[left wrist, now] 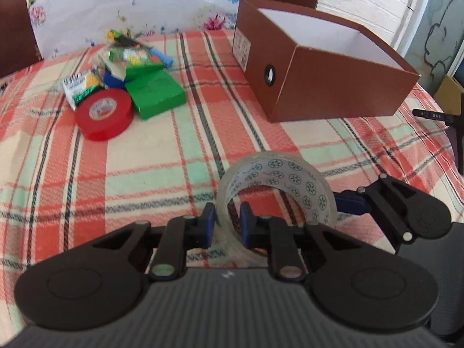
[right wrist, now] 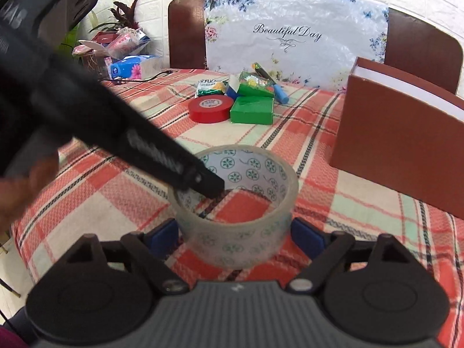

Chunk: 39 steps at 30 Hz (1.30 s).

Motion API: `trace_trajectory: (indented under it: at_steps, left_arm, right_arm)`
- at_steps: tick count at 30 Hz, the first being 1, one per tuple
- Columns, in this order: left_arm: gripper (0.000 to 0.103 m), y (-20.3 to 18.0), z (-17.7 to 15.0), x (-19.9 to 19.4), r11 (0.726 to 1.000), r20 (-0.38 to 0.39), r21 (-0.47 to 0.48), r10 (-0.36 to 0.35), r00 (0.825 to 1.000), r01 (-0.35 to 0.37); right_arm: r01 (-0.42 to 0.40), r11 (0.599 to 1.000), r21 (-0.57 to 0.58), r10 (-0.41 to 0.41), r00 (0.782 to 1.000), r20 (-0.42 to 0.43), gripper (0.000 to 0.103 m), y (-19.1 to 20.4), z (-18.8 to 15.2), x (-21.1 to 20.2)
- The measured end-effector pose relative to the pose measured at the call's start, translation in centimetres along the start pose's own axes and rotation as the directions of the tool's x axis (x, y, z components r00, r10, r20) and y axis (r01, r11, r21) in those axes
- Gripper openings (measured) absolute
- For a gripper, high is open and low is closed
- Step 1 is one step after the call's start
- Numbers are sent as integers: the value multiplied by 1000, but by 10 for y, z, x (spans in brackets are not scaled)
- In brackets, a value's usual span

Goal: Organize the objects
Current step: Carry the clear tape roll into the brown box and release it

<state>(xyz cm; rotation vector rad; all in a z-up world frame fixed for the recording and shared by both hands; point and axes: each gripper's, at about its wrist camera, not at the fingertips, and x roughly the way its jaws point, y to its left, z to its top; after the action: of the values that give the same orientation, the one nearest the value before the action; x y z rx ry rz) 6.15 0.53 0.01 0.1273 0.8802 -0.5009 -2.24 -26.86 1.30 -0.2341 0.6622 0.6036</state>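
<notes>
Left gripper (left wrist: pixel 227 226) clamps the clear tape roll's (left wrist: pixel 278 179) wall above a plaid tablecloth (left wrist: pixel 145 168); one brown box (left wrist: pixel 319 87) stands beyond (open, white inside). Right gripper (right wrist: pixel 235 233) straddles that roll (right wrist: pixel 237 232) with jaws spread; one red tape (right wrist: pixel 210 109), two green boxes (right wrist: pixel 252 110) farther back.

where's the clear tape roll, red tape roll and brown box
clear tape roll (right wrist: pixel 237 240), right wrist view, near outer wall
red tape roll (left wrist: pixel 103 114), left wrist view, top face
brown box (left wrist: pixel 339 87), left wrist view, front wall

Clear tape roll (right wrist: pixel 236 203) flat on plaid cloth, brown box (left wrist: pixel 324 87) open, empty
</notes>
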Motion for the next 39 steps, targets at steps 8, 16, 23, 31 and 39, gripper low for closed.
trace_trajectory:
  at_steps: [8, 16, 23, 31, 39]
  left_arm:
    - [19, -45, 104, -42, 994, 254, 72, -92, 963, 76]
    - [20, -92, 174, 27, 992, 254, 122, -74, 964, 44]
    - [25, -86, 174, 66, 999, 157, 37, -13, 988, 7]
    - [25, -95, 160, 31, 992, 214, 89, 63, 975, -84]
    - [35, -94, 121, -5, 989, 232, 48, 126, 965, -141]
  right_arm:
    - [192, 981, -11, -184, 955, 234, 88, -45, 55, -46]
    - [234, 963, 135, -254, 954, 160, 88, -146, 99, -13]
    - [252, 953, 165, -268, 960, 81, 96, -182, 92, 26]
    - [264, 933, 246, -300, 946, 124, 96, -186, 72, -9]
    - [262, 881, 393, -360, 911, 200, 96, -170, 43, -81]
